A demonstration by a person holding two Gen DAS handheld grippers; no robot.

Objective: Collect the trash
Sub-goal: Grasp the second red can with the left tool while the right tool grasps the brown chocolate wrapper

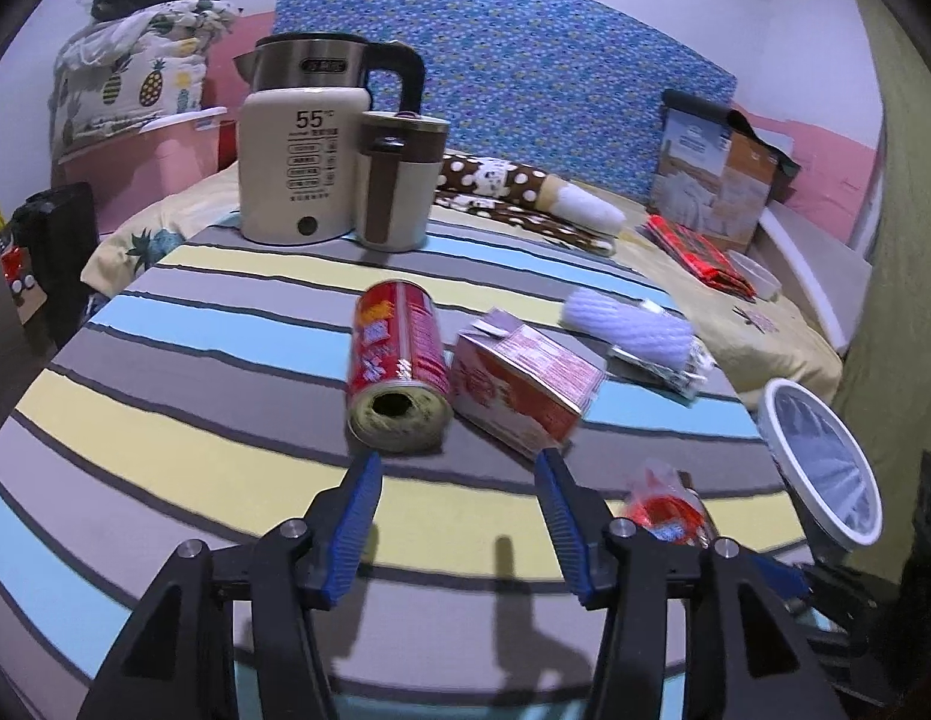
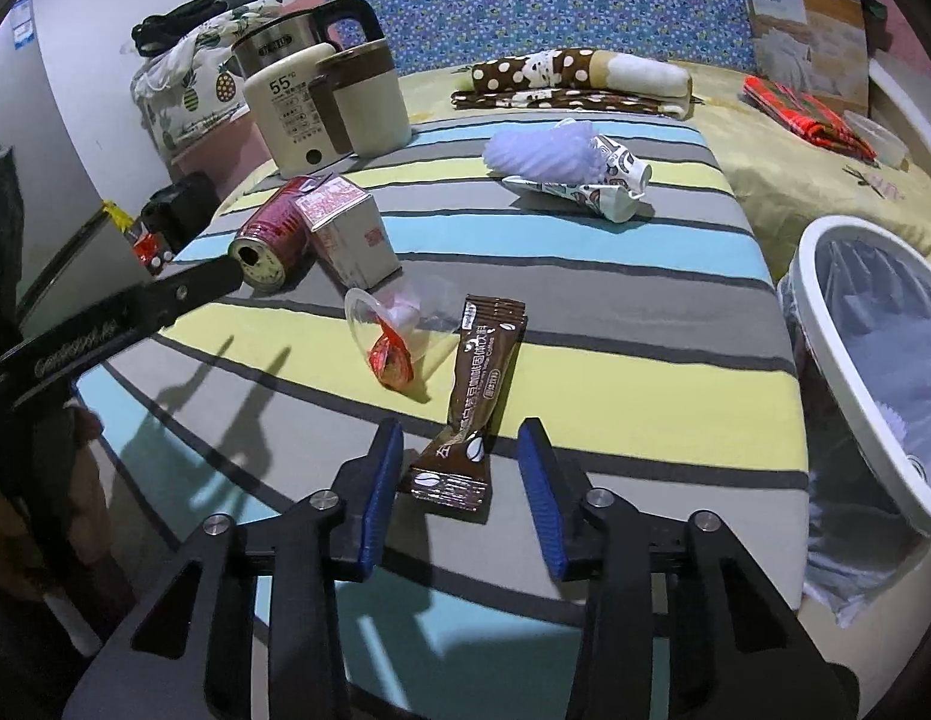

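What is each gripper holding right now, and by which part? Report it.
Nothing. The left gripper is open, facing the red tin can. The right gripper is open around the brown coffee sachet, not clamped.

My left gripper (image 1: 459,462) is wide open over the striped tabletop (image 1: 165,432), red can (image 1: 399,366) lying just ahead, touching a small carton (image 1: 525,387), white bin (image 1: 822,459) off right.

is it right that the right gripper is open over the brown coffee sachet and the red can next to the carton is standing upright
Not quite: the red can lies on its side beside the carton, as the left wrist view shows. The right gripper is indeed open over the brown coffee sachet.
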